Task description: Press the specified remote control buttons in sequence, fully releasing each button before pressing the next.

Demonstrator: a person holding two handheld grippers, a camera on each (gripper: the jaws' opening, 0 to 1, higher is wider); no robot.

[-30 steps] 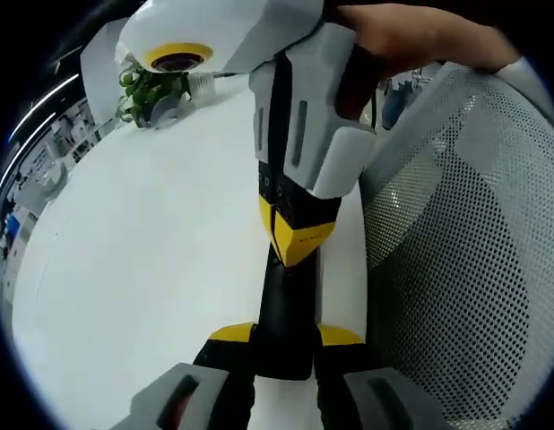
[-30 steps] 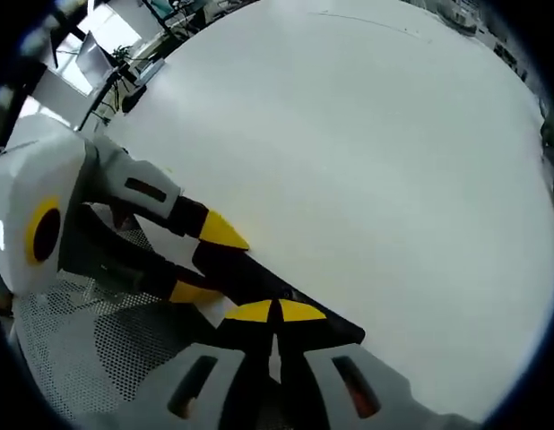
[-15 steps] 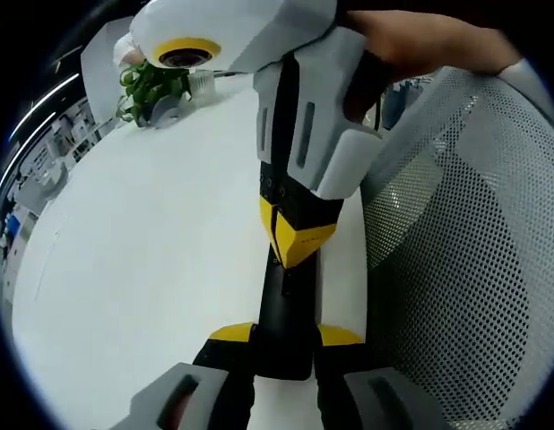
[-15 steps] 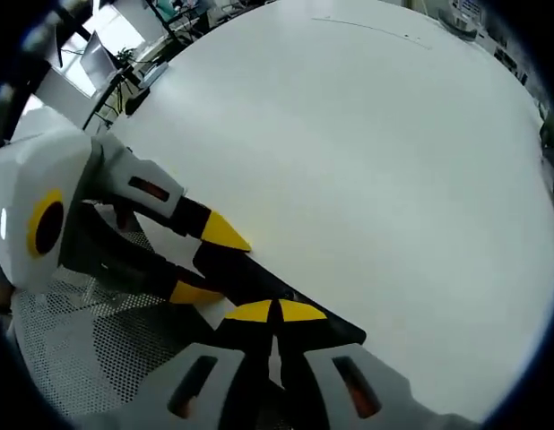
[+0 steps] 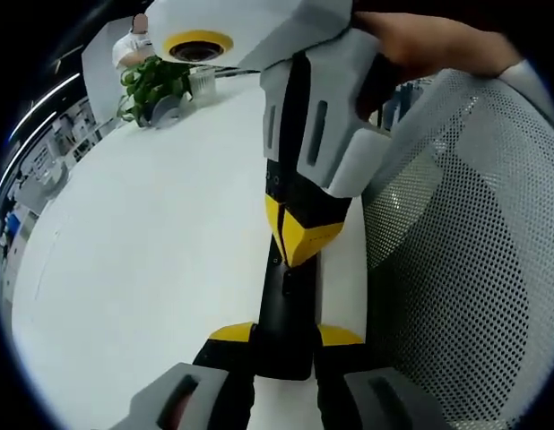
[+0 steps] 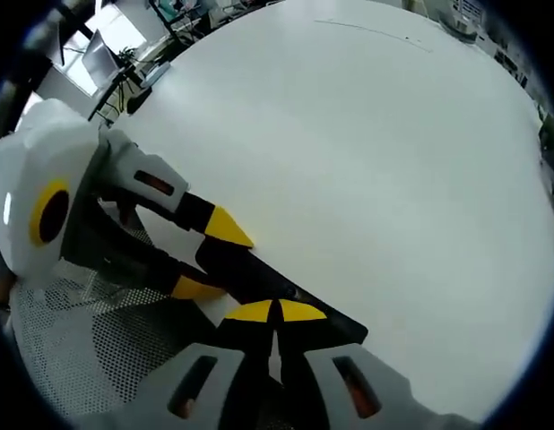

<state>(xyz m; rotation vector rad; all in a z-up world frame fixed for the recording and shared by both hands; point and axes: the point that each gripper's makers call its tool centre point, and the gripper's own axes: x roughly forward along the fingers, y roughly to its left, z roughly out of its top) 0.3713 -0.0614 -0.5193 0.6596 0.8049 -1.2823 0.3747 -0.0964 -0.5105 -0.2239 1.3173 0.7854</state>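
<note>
Here we clamp the remote (image 5: 286, 313) in the left gripper (image 5: 286, 336), its length running up-frame to the right gripper (image 5: 299, 237), whose closed tips rest on it.

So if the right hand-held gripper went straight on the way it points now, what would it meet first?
The black remote control, most likely: the right hand-held gripper's shut tips sit right over it, held in the left hand-held gripper. Whether they already touch is unclear.

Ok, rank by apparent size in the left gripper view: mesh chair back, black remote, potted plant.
1. Mesh chair back, largest by far, though nearest the camera.
2. Black remote.
3. Potted plant, smallest, though farthest away.
</note>
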